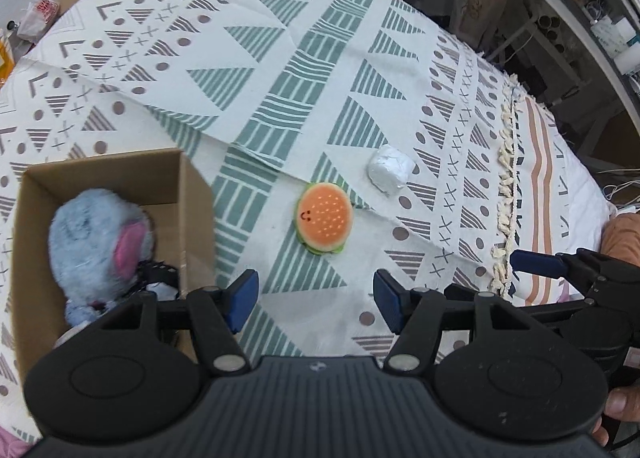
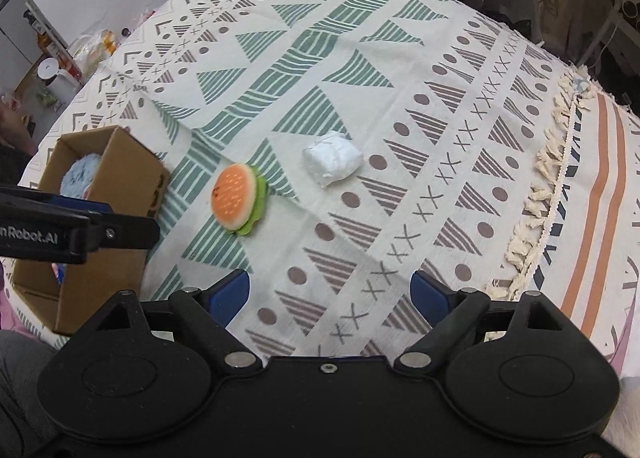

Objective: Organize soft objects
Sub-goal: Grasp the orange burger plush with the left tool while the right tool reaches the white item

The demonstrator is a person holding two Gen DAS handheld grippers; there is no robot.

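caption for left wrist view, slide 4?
Open left gripper faces burger plush and white bundle; blue plush already in cardboard box.

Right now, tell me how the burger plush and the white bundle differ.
The burger plush is round and orange with a green edge and a small face; the white bundle is plain, crinkled and lumpy. The burger plush lies nearer the cardboard box; the white bundle lies further toward the fringe. Both rest on the patterned cloth, outside the box, ungripped.
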